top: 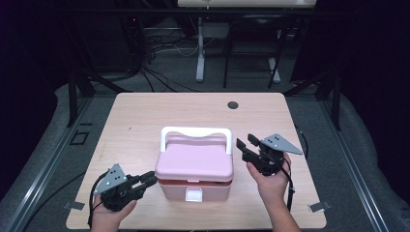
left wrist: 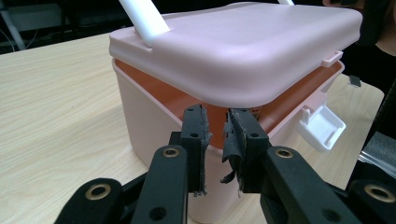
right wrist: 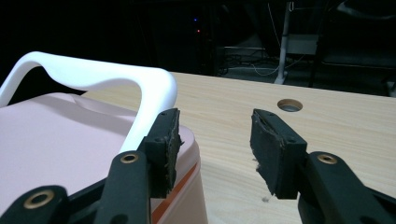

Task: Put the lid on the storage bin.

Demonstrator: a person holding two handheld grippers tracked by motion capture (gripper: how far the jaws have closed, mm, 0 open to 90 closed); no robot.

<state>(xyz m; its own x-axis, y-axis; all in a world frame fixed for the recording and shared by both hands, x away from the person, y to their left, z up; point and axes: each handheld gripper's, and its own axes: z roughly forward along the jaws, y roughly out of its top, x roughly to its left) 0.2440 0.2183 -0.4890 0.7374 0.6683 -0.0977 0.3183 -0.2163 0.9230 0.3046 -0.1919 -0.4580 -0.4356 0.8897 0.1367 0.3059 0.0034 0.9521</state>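
A pink box with a white handle stands in the middle of the wooden table. Its lid sits slightly raised, so the orange inner rim shows beneath it. The white latch on the front hangs undone. My left gripper points at the box's front left corner. In the left gripper view its jaws stand narrowly apart just under the lid's edge, with nothing between them. My right gripper is open beside the handle's right end, with bare table between its pads.
A round cable hole lies at the table's far side. Small grey tabs sit near both front corners. Beyond the table are dark floor, cables and white desk legs.
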